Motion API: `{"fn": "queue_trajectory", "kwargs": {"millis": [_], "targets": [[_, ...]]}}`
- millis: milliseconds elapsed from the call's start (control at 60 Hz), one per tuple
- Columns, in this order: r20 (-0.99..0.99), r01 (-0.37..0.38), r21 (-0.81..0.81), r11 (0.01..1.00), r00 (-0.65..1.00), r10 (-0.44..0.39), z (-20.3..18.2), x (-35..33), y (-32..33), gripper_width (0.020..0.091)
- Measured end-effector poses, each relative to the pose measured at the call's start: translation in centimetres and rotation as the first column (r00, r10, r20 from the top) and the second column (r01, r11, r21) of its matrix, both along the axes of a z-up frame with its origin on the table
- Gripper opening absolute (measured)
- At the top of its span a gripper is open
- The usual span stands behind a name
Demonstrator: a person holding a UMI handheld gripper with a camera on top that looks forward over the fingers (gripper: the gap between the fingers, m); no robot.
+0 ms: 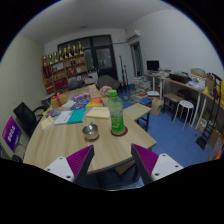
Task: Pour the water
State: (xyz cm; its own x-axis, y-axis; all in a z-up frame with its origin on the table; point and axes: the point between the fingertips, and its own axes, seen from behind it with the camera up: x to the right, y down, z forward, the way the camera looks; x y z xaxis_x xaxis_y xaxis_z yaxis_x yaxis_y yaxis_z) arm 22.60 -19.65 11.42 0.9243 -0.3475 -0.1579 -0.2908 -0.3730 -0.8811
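Wooden table (60, 140) | green bottle (116, 112) upright | claw (112, 160) open, short of it

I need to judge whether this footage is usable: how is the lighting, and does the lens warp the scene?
Gripper view: even, soft indoor light with no harsh shadows or glare on the table; strong fisheye bending curves the table edge and room walls; the green bottle and small bowl beyond the open tool read clearly; far shelves look soft and small.

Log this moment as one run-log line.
phase: approach | tool: open, empty | green-capped clear plastic bottle: upright on wooden table, beyond fingers | small round metal bowl: left of bottle
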Motion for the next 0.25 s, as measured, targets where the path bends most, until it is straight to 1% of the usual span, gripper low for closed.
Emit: {"fn": "queue_trajectory", "kwargs": {"millis": [67,83,100,150,167,217,250], "targets": [[0.018,0.011,0.002,1.000,1.000,-0.011,1.3,-2.3,-1.9,0.0834],[0.025,0.003,-0.001,1.000,1.000,-0.003,2.1,-0.7,-4.0,0.0833],[0.037,0.014,-0.003,1.000,0.999,-0.014,2.3,-2.7,-3.7,0.0833],[0.066,0.027,-0.010,1.000,0.997,-0.026,3.4,-4.3,-5.2,0.0833],[0.070,0.024,-0.011,1.000,0.997,-0.023,4.0,-3.6,-6.5,0.0832],[0.087,0.029,-0.009,1.000,0.996,-0.028,5.0,-4.8,-7.7,0.0835],[0.096,0.032,-0.005,0.999,0.995,-0.032,6.2,-6.4,-8.5,0.0831]]}}
